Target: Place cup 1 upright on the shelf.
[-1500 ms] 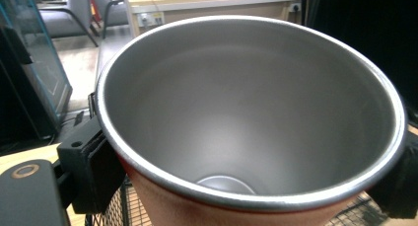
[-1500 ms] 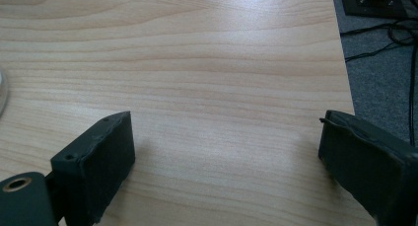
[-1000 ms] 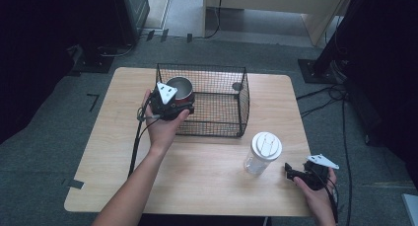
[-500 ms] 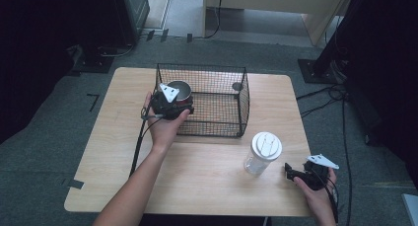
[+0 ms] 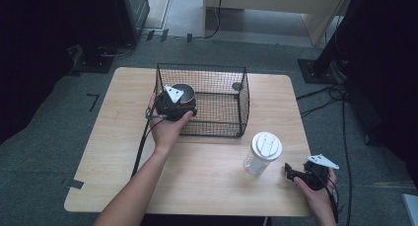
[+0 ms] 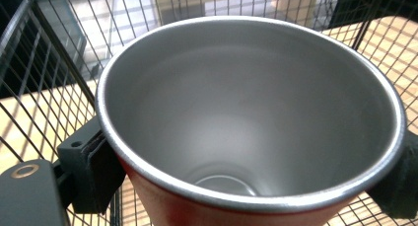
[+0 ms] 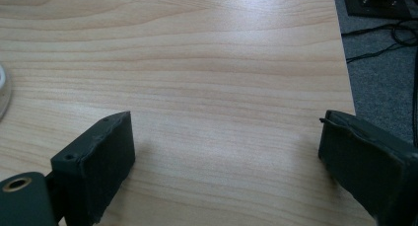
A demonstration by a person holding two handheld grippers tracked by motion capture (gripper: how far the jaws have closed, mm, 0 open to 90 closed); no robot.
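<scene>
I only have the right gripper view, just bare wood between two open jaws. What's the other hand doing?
Observer: The left gripper is shut on a metal cup at the wire basket.
Operator: Anything in the cup?
Observer: No, the left gripper view shows a bare steel inside, red outside.
Operator: What's that white edge on my left?
Observer: Probably the white-lidded clear cup, upright on the table beside the right gripper.
</scene>
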